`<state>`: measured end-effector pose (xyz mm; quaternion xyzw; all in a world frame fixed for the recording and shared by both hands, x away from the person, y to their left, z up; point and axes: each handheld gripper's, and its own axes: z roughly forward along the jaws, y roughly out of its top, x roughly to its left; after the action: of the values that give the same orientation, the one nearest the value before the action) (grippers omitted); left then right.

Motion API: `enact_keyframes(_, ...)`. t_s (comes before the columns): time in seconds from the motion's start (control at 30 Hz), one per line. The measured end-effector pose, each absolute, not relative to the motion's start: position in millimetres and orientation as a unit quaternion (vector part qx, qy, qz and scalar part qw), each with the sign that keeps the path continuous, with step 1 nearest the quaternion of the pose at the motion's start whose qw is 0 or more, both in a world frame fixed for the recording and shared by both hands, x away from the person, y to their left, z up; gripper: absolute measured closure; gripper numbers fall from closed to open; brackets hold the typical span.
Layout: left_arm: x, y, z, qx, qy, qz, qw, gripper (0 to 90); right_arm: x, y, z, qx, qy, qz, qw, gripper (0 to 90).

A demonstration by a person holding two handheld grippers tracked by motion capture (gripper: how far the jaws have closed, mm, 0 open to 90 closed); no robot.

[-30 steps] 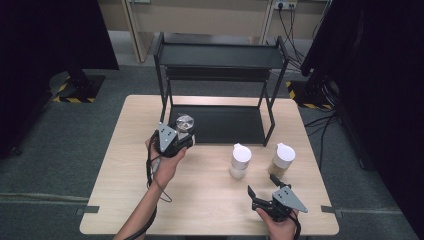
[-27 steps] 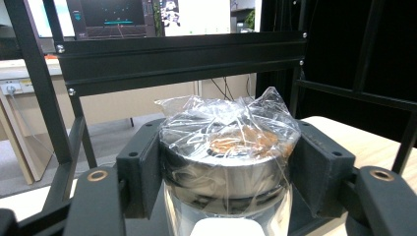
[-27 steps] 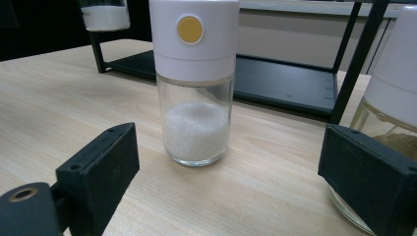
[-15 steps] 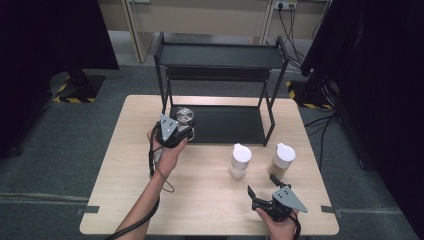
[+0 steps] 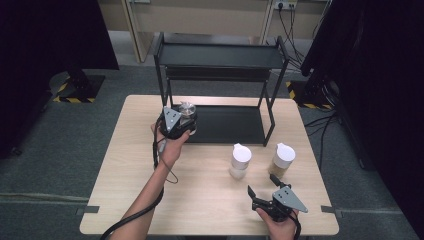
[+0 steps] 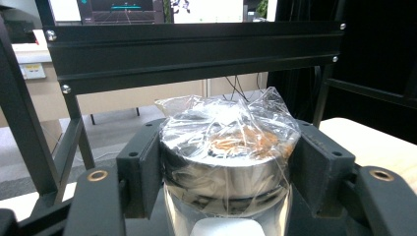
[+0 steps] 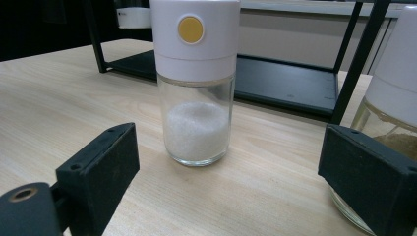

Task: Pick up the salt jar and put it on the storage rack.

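A wrapped jar (image 6: 227, 147) is clamped in the left gripper (image 5: 176, 122) at the rack (image 5: 220, 55)'s lower-shelf edge; placement inside seems next. The right gripper (image 5: 262, 186) is held wide open, empty, near the rack.

This looks like a lab or test room, not a home. A lone wooden surface (image 5: 210, 200) stands on grey carpet, hemmed by black curtains (image 5: 45, 35). Yellow-black hazard tape (image 5: 75, 99) marks a stand's base far left of the left tool (image 5: 175, 122). Wall sockets with cables (image 5: 287, 15) sit behind the black rack (image 5: 220, 55).
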<state>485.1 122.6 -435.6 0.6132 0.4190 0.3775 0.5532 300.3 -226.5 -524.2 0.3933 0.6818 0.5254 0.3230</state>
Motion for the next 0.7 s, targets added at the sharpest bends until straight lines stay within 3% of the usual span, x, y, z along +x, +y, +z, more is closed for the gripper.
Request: enact_keyframes(0.7, 519, 117, -444, 0.614, 0.441, 0.383, 0.531, 35.1, 300, -227, -524, 0.392, 0.683, 0.526, 0.321, 8.6)
